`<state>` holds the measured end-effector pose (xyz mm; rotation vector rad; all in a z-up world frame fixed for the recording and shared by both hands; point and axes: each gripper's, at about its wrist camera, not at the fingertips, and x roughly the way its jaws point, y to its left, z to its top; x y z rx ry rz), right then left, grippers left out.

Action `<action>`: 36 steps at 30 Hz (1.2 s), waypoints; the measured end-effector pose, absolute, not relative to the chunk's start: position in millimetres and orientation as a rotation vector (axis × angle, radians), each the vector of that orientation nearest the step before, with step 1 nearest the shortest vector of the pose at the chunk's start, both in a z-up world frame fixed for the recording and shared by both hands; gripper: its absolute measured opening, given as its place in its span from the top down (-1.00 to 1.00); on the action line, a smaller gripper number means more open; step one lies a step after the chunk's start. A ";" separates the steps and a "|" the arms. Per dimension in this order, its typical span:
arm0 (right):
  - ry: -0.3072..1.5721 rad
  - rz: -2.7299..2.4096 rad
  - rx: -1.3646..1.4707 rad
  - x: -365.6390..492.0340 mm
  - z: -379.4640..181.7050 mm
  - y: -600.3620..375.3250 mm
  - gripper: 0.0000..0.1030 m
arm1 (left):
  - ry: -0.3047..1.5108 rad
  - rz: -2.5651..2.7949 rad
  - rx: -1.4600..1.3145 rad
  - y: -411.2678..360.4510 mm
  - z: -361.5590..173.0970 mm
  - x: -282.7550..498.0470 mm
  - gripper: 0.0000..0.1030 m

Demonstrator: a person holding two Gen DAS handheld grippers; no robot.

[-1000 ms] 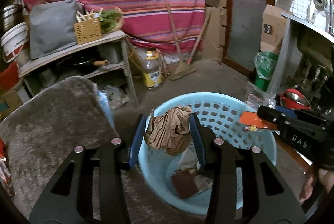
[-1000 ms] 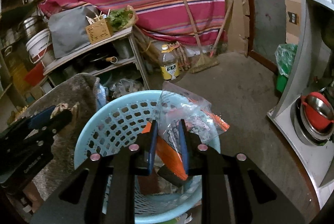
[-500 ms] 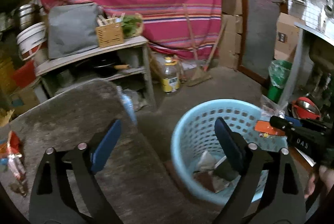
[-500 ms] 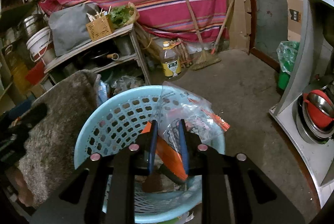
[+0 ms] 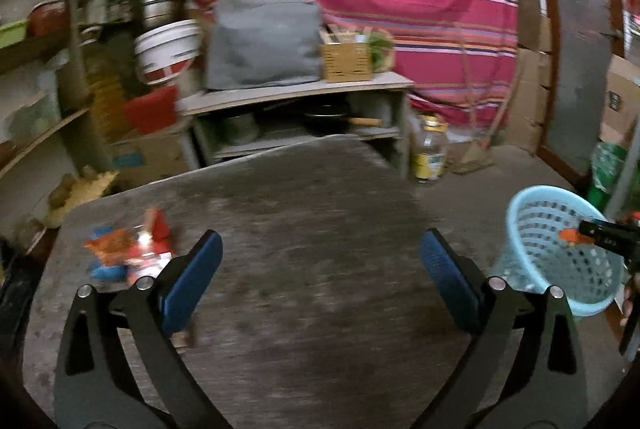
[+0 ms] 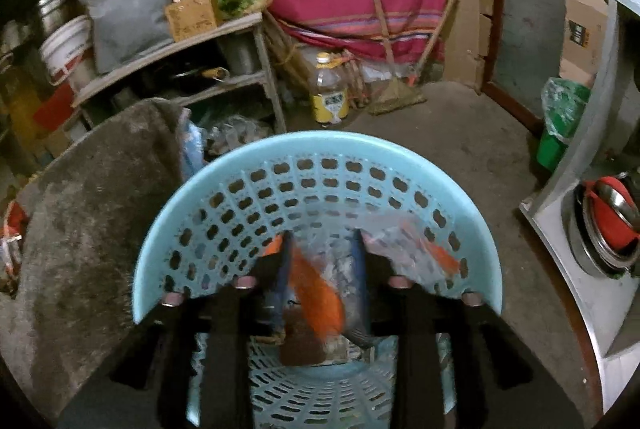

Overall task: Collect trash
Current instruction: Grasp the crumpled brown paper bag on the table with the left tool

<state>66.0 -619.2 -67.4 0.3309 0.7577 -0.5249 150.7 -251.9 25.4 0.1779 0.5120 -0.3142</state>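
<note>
Since one second ago, your left gripper (image 5: 320,269) has released the brown wad into the basket (image 5: 560,249) and swung away to the left; it now hangs over the grey table (image 5: 320,213) with its jaws spread wide and nothing between the blue pads (image 5: 192,281). Your right gripper (image 6: 322,261) has lowered from above the rim to inside the basket (image 6: 316,157). Its fingers have parted slightly, and the orange-and-clear plastic wrapper (image 6: 320,289) sits blurred between them; you cannot tell from the blur whether the pads (image 6: 282,269) grip it or have let it go. Through the gap, a dark brown scrap (image 6: 304,345) lies on the basket floor.

In the left wrist view, a red, orange and blue pile of wrappers (image 5: 128,253) remains on the table, just left of the left finger. The basket stands off the table's right edge, on the floor, with the right gripper's tip (image 5: 608,233) over its rim.
</note>
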 end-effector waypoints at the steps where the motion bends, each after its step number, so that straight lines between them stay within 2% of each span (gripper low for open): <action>1: 0.761 -0.537 0.342 66.2 -67.7 -619.1 -0.62 | 0.514 -0.299 0.168 -240.5 24.6 152.9 -0.89; 11: 0.686 -0.562 0.256 81.4 -37.8 -571.9 -0.73 | 0.507 -0.207 0.176 -170.9 18.8 165.2 -0.90; 18: 0.602 -0.451 0.197 105.1 -17.9 -507.7 -0.91 | 0.529 -0.171 0.150 -135.7 2.2 179.2 -0.90; 28: 0.667 -0.354 0.108 156.5 -31.4 -431.8 -0.91 | 0.643 -0.123 0.122 -90.0 -38.5 199.1 -0.90; 36: 0.708 -0.369 0.066 185.4 -39.7 -398.4 -0.92 | 0.744 -0.145 0.116 -84.5 -67.2 221.1 -0.89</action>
